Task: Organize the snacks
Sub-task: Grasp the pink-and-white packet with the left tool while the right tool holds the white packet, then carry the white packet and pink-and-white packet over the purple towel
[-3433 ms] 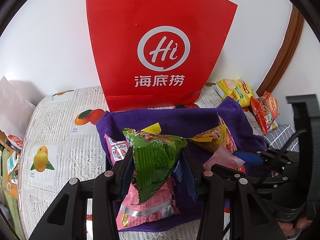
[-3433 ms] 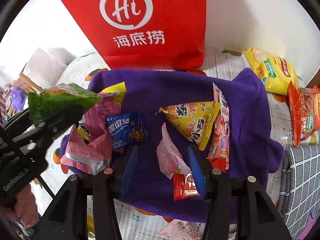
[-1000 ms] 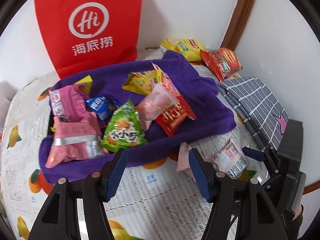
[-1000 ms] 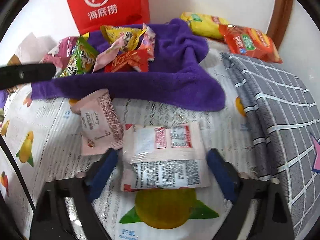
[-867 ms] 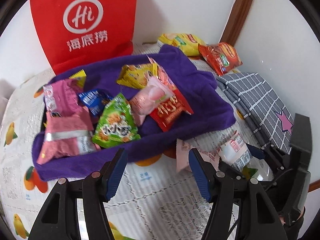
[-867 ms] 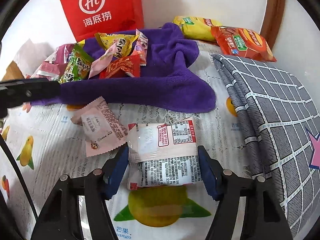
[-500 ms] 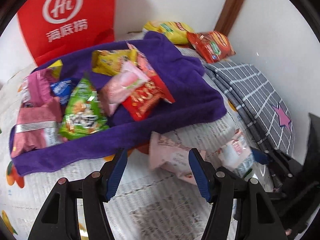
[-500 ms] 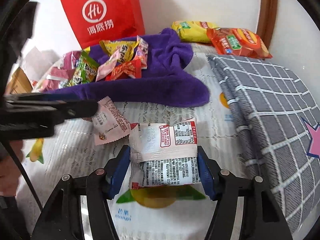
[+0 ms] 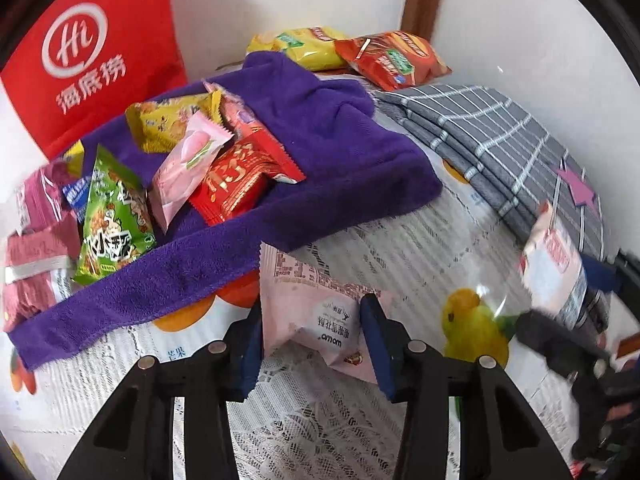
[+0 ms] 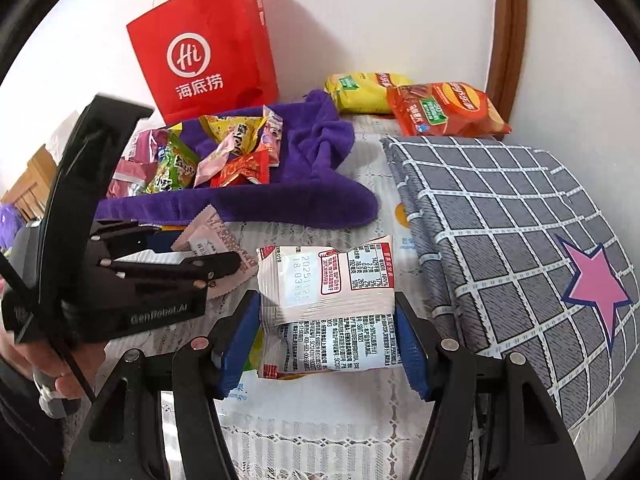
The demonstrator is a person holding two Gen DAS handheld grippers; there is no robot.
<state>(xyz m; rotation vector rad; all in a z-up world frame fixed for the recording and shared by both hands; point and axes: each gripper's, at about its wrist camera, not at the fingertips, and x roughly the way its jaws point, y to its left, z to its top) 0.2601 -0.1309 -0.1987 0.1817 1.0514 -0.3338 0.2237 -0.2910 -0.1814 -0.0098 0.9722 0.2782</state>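
A pale pink snack packet (image 9: 316, 300) lies on the fruit-print tablecloth (image 9: 400, 248), just in front of the purple towel (image 9: 340, 152). My left gripper (image 9: 311, 308) is closing on it, and both blue pads touch its sides. My right gripper (image 10: 325, 304) is shut on a white packet (image 10: 328, 280) with red and black print, held above the cloth. The white packet (image 9: 552, 256) also shows at the right edge of the left wrist view. On the towel lie several snacks, among them a green packet (image 9: 112, 224), a red one (image 9: 236, 180) and a pink peach one (image 9: 188, 164).
A red paper bag (image 10: 208, 52) stands against the wall behind the towel. A yellow chip bag (image 10: 368, 92) and an orange one (image 10: 444, 110) lie at the back right. A folded grey checked cloth (image 10: 520, 220) with a pink star covers the right side.
My left gripper came down over the pink packet and its jaws narrowed onto it. My right gripper shut on the white packet and lifted it off the tablecloth.
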